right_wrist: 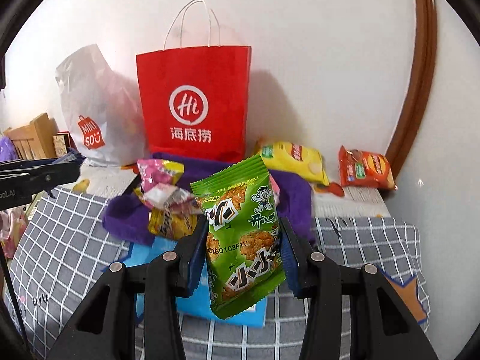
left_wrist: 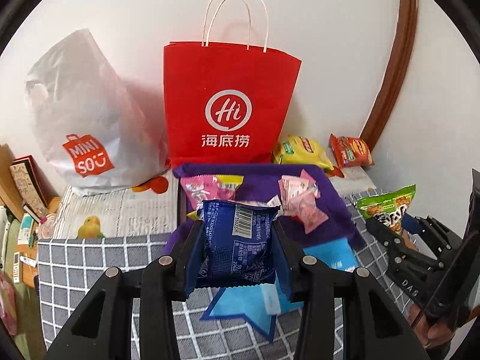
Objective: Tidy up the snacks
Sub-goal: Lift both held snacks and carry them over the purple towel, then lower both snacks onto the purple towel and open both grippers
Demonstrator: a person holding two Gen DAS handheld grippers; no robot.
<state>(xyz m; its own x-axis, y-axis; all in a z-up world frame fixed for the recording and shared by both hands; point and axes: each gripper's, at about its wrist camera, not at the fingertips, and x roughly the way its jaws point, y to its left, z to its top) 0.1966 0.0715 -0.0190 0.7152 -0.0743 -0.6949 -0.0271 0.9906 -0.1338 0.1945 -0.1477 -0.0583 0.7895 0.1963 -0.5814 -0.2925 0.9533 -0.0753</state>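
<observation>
My left gripper (left_wrist: pixel 238 240) is shut on a dark blue snack packet (left_wrist: pixel 240 240) and holds it above the grey checked cloth, just in front of a purple box (left_wrist: pixel 327 198). The box holds pink candy packets (left_wrist: pixel 297 201) and a pink-and-yellow packet (left_wrist: pixel 210 187). My right gripper (right_wrist: pixel 243 240) is shut on a green snack packet (right_wrist: pixel 243 234), upright, in front of the purple box (right_wrist: pixel 294 198). The green packet also shows at the right of the left wrist view (left_wrist: pixel 387 207).
A red paper bag (left_wrist: pixel 228 105) and a white Miniso plastic bag (left_wrist: pixel 90 129) stand against the wall. A yellow chip bag (left_wrist: pixel 303 150) and an orange packet (left_wrist: pixel 351 150) lie at the back right. A light blue bag (left_wrist: pixel 249 300) lies on the checked cloth (left_wrist: pixel 90 264).
</observation>
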